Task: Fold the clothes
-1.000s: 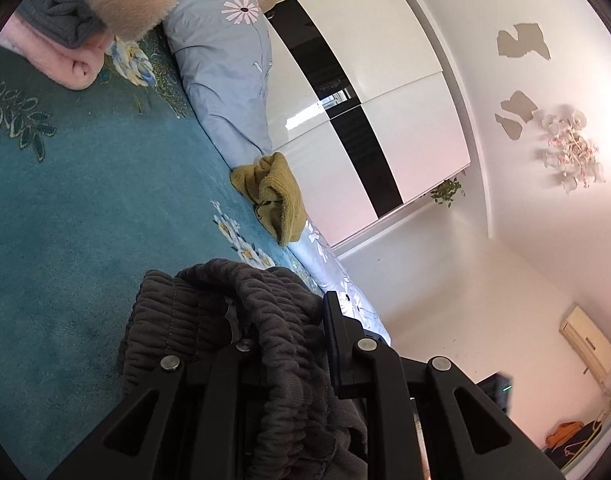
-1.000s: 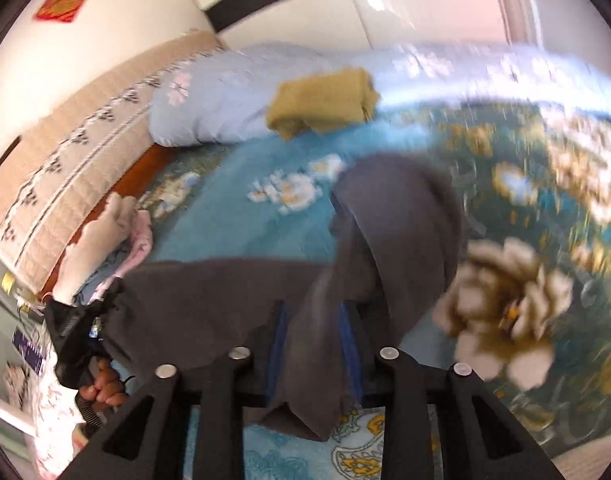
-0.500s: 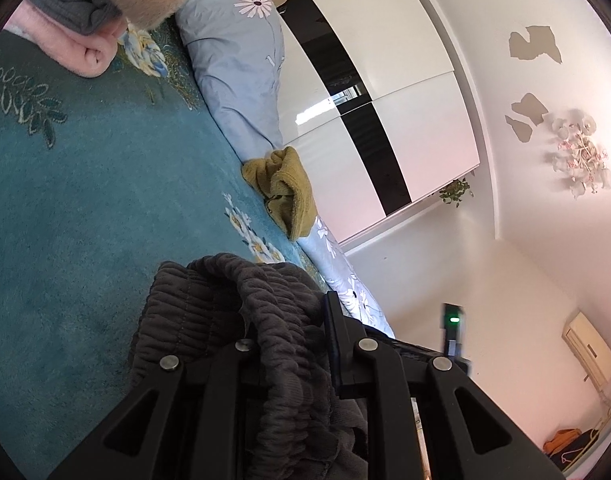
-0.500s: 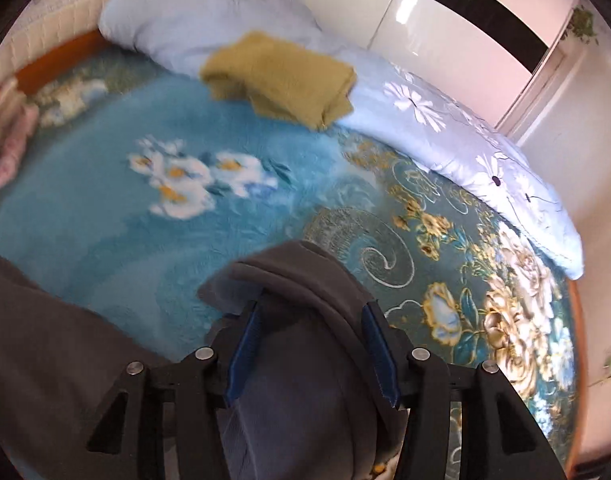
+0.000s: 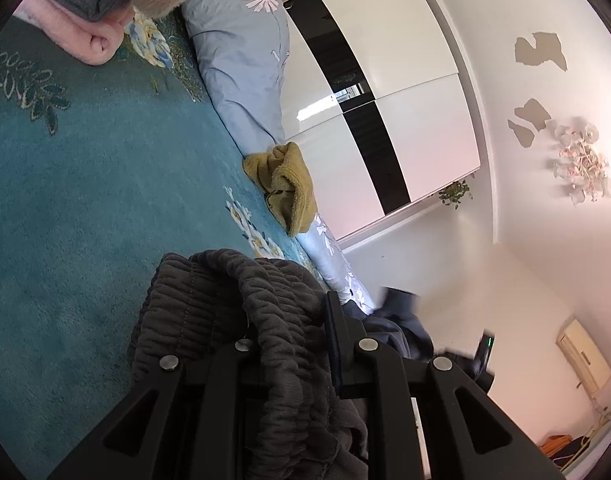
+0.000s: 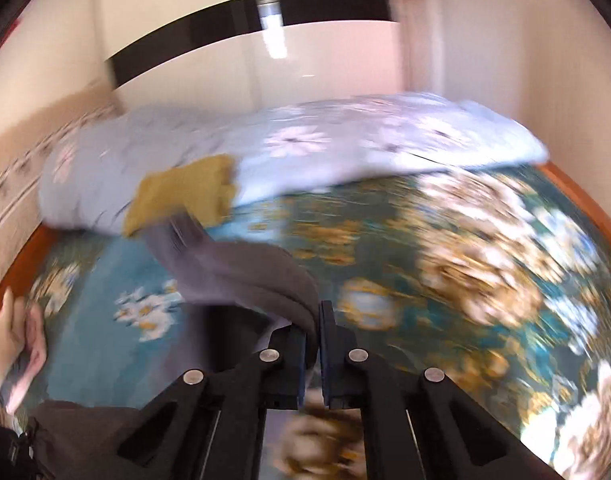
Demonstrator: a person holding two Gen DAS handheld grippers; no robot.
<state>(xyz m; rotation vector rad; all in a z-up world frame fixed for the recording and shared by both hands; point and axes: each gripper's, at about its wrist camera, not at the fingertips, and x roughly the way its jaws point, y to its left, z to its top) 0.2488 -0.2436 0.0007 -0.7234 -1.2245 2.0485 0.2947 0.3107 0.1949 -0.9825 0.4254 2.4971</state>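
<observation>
My left gripper clamps the grey pants' waistband. Right gripper pinched tight on pant leg fabric, above teal blanket.

Dark grey trousers, teal floral blanket

My right gripper has snapped closed since half a second ago, when its fingers stood wide around the grey garment; now they pinch a fold of it, and the cloth trails up and left toward the mustard towel; my right view has swung and blurred, the bed cover streaking past; in my left view a dark blue fold has come up behind the left gripper, and the green-lit device sits lower and further right.
</observation>
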